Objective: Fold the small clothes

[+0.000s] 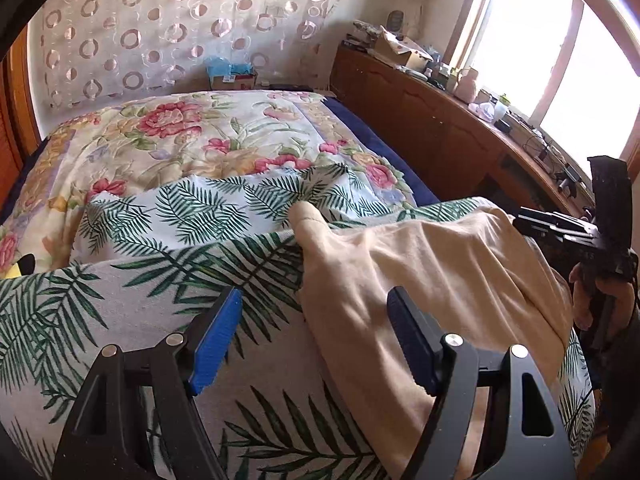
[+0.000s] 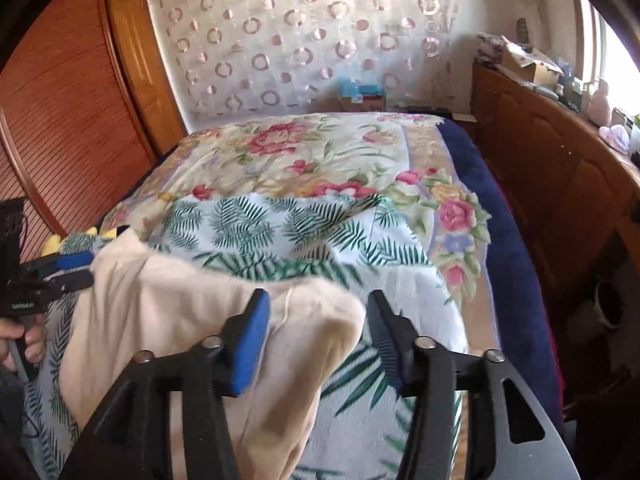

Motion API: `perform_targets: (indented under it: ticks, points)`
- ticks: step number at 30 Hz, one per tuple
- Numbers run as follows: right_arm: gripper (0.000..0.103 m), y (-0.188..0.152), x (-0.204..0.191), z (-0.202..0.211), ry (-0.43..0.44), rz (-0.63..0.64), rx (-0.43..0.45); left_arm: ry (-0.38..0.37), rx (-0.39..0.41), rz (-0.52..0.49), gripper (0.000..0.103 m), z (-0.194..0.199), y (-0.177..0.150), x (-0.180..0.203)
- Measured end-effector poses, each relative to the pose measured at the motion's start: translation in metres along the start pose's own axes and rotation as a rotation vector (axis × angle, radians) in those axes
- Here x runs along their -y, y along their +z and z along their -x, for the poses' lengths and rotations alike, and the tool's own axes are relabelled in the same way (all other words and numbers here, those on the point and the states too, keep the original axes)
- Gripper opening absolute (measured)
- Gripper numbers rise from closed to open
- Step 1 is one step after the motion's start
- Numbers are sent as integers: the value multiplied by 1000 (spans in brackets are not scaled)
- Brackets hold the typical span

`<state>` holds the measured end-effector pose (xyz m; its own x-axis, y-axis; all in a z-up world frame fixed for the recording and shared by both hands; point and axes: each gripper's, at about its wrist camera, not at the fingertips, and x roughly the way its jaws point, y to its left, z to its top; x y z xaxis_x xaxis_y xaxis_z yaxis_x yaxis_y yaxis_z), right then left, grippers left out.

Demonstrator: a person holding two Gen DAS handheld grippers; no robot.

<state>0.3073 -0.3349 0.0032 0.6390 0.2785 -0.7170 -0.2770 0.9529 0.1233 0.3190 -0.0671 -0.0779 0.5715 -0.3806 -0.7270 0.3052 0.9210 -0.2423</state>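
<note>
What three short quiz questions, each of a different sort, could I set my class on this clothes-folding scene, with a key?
1. True or false: the left gripper has its fingers spread apart above the cream garment.
2. Multiple choice: the cream garment lies on (A) a bare wooden floor, (B) the fern-print cloth, (C) the wooden cabinet.
3. Fill in: beyond the fern-print cloth, the bed carries a ____ quilt with pink blooms.

Key: 1 true; 2 B; 3 floral. The right gripper is also open, over an edge of the garment.
</note>
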Motion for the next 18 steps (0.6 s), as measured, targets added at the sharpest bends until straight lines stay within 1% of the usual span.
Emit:
perform_targets:
  ticks: [4,5,7,10,12,14,15,16,17,18]
  points:
    - [64,-16,6,0,45,-31,-46,-26,-28,10,75,-7,-4,3]
    - [64,-18,9,-2,58,-43,-50,-31,-33,7,70,-9,-5,5]
    - [64,-17,14,-5,74,-60,-54,-36,-46,-5,65,-13,-7,9]
    - [64,-13,16,-17,92,-66,-66,-32,-43,-24,59,-14,-7,13]
    - [64,-11,14,-20,107,-52,-62,-50,-45,-21,53,-15,-8,15]
    - [64,-12,10,-22,140,-41,-63,-75,-51,-9,35,-14,-9,15]
    - [54,-14,6,-21,175,-28,-66,-84,-50,0,33,-13,-9,14]
    - [39,-16,4,-22,186,-15,-70,-97,-48,7,21,-12,-10,13]
    - [35,-16,2,-23,179,9,-68,-113,-48,11,16,-11,-10,12]
    - [23,-17,3,-24,189,23,-69,-127,-36,17,15,-8,-10,12]
